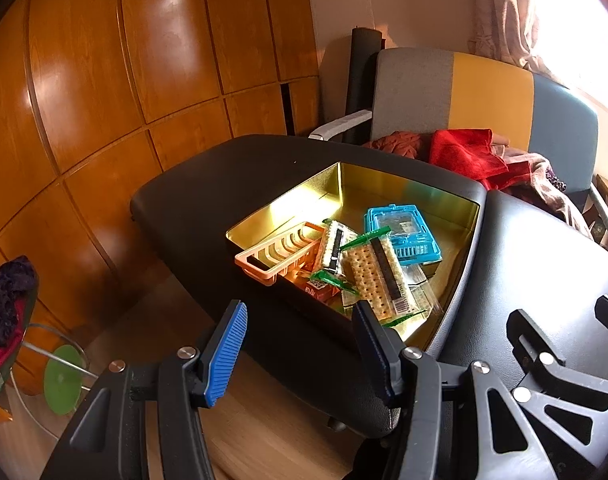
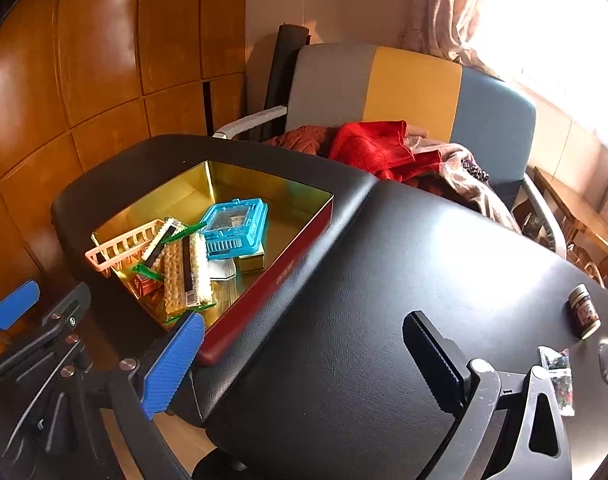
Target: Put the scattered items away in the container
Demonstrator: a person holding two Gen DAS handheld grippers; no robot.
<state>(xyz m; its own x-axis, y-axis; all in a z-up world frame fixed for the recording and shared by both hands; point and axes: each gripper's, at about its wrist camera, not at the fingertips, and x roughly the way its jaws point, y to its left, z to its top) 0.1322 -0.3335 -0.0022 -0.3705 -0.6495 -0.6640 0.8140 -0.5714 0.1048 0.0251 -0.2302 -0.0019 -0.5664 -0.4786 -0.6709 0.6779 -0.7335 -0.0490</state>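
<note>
Both grippers hang over the black padded surface (image 2: 344,300) with nothing in them. The left gripper (image 1: 299,344) stands with its jaws wide apart, the blue ribbed pad (image 1: 225,354) out over the wooden floor at about 8 o'clock and the other finger just before the near corner of the tin; no item sits between them. The right gripper (image 2: 304,356) is spread just as wide over bare black padding, gripping nothing.

From the left gripper, at 12 o'clock, lies the gold-lined tin (image 1: 384,184), dark red on its outer wall, with faint lettering there that I cannot read. Inside it: a cracker packet (image 1: 378,276) with green ends and a white barcode label whose print is too small to make out, a second similar packet (image 1: 334,246) beside it, a peach slotted basket (image 1: 277,254) tilted over the tin's left rim, a blue plastic case (image 1: 402,232) towards 1 o'clock, and a small red packet (image 1: 318,290) underneath.

Out on the padding, at 2 o'clock from the right gripper, a small jar (image 2: 583,312) lies with a dark label I cannot read, and just below it a clear sachet (image 2: 558,376) of dark bits, both well apart from the tin
</note>
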